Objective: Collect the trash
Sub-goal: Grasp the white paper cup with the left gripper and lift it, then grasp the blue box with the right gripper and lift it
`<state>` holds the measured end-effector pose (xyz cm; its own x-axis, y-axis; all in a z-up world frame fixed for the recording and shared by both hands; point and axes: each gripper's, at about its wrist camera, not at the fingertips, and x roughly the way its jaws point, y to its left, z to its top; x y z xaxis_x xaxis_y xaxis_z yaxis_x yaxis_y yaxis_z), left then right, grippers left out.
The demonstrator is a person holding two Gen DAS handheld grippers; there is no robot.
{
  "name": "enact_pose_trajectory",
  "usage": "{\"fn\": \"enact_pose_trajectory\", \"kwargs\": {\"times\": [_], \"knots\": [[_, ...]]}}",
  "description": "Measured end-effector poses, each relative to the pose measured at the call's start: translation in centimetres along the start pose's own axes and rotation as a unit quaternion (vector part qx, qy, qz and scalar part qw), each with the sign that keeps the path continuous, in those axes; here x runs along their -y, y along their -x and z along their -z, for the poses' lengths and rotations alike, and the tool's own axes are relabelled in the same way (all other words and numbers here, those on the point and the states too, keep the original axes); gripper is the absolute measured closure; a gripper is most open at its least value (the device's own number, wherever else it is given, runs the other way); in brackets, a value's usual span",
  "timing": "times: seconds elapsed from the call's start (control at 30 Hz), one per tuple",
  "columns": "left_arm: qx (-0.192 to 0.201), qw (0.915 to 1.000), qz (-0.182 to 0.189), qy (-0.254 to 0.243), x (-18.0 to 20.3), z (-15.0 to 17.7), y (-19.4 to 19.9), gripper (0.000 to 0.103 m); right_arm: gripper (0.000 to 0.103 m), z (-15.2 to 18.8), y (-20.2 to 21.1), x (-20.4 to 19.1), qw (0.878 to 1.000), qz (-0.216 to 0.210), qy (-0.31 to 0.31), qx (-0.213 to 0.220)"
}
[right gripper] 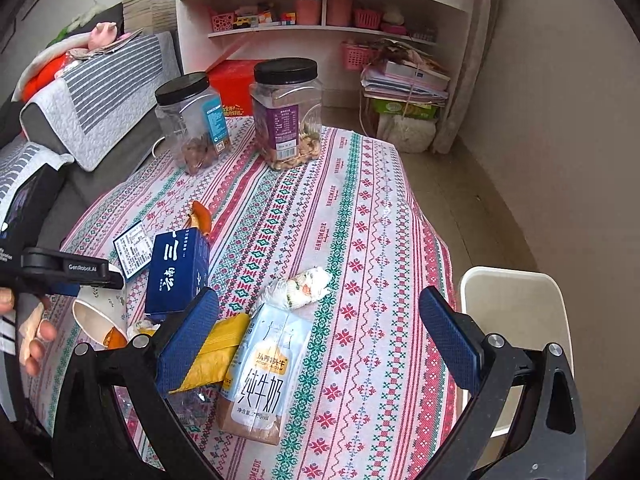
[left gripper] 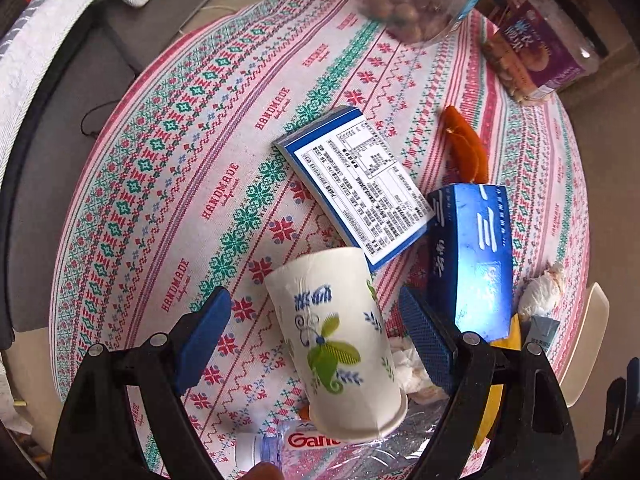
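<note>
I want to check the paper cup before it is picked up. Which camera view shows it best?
The left wrist view: the paper cup lies on its side between the open left gripper fingers, its whole printed wall visible. The right wrist view shows only its open mouth, partly hidden behind the left gripper.

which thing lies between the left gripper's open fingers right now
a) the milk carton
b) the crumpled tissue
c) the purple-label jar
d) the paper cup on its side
d: in the left wrist view the paper cup lies tipped on its side on the tablecloth, in the gap between the left gripper's blue fingers, which stand wide and do not press on it.
</note>
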<state>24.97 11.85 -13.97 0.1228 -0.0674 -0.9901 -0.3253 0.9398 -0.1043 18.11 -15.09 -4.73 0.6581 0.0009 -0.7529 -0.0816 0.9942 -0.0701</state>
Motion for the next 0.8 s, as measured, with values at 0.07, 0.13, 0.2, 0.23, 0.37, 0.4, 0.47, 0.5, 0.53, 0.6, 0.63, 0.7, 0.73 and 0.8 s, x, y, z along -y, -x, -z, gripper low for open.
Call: {"fn": "enact_pose_trajectory", "kwargs": {"times": [0.07, 0.13, 0.2, 0.23, 0.37, 0.4, 0.47, 0.5, 0.53, 0.6, 0.63, 0.7, 0.73, 0.8], "knots": [[-0.023, 0.9996, 0.008, 0.011, -0.3, -0.7, -1.0, 0.020, 0.007, -0.2, -0.4, -0.2, 1.000, 0.000, 0.008, -0.004], [-0.043, 0.9989, 0.019, 0.007, -0.2, -1.0, -2.0, 0.027, 0.007, -0.3, -0.8, -0.5, 1.000, -0.003, 0.015, -0.008], [-0.053, 0.9982, 0.029, -0.006, 0.1, -0.7, -2.7, 0.047, 0.007, -0.5, -1.0, -0.9, 1.000, -0.007, 0.019, -0.012], [-0.042, 0.9986, 0.028, -0.015, 0.4, -0.4, -2.4, 0.047, 0.007, -0.5, -1.0, -1.0, 1.000, -0.010, 0.020, -0.014], [0.027, 0.9976, 0.034, -0.054, 1.5, 1.9, 0.4, 0.049, 0.007, -0.6, -1.0, -1.7, 0.999, -0.020, 0.020, -0.015], [0.055, 0.9960, 0.035, -0.060, 1.6, 2.7, 1.6, 0.049, 0.007, -0.6, -1.0, -1.9, 0.999, -0.022, 0.021, -0.014], [0.120, 0.9892, 0.052, -0.067, 1.7, 4.3, 4.3, 0.050, 0.007, -0.6, -1.1, -2.3, 0.999, -0.024, 0.023, -0.013], [0.150, 0.9845, 0.057, -0.070, 1.6, 5.0, 5.6, 0.050, 0.007, -0.7, -1.1, -2.5, 0.999, -0.025, 0.023, -0.013], [0.187, 0.9778, 0.059, -0.074, 1.5, 5.8, 7.0, 0.050, 0.007, -0.7, -1.2, -2.8, 0.999, -0.026, 0.024, -0.013], [0.256, 0.9618, 0.045, -0.086, 1.4, 6.8, 9.5, 0.050, 0.007, -0.7, -1.5, -3.1, 0.999, -0.032, 0.021, -0.016], [0.284, 0.9536, 0.034, -0.094, 1.4, 7.4, 10.6, 0.050, 0.007, -0.7, -1.7, -3.3, 0.999, -0.038, 0.019, -0.019], [0.323, 0.9410, 0.011, -0.100, 1.1, 7.6, 12.3, 0.050, 0.007, -0.9, -2.2, -3.7, 0.998, -0.054, 0.009, -0.026], [0.337, 0.9363, 0.005, -0.098, 0.9, 7.9, 13.0, 0.050, 0.007, -1.1, -2.6, -4.0, 0.998, -0.063, 0.004, -0.030], [0.353, 0.9316, 0.005, -0.086, 0.3, 7.8, 14.3, 0.050, 0.007, -1.5, -3.4, -4.7, 0.996, -0.078, -0.001, -0.036]]}}
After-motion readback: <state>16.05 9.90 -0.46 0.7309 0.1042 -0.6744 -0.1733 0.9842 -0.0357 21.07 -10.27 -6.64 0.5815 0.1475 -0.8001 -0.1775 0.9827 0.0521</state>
